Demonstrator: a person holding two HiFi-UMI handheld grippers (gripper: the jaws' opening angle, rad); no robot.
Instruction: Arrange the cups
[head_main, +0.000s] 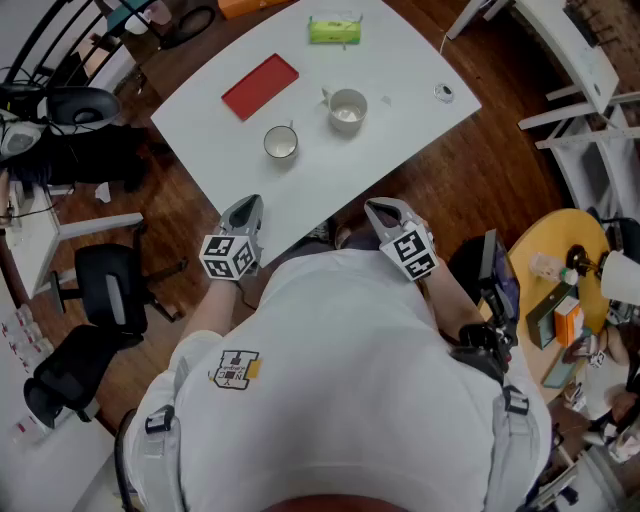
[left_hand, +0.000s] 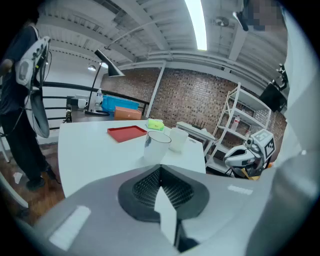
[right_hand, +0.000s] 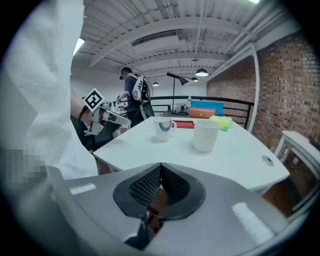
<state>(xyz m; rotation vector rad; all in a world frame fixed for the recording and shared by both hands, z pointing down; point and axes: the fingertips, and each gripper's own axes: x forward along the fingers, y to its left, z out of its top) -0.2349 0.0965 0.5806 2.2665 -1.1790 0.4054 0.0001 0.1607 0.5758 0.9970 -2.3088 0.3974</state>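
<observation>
Hovering short of the table's (head_main: 400, 60) near edge, the left gripper (head_main: 245, 208) and the right gripper (head_main: 386, 208) both have their jaws pressed together with nothing between them; both tilt downward toward the tabletop. Beyond them stand the two cups, near each other but apart and upright: the nearer cup (head_main: 281, 143) ahead of the left gripper, the farther cup (head_main: 347, 109) to its right. Both look rigid, smooth-walled and light, probably breakable, so a pinch across the rim wall seems safer than squeezing the round body, which could slip. Behind the cups lies a red tray (head_main: 260, 86); farthest off sits a green packet (head_main: 334, 30).
</observation>
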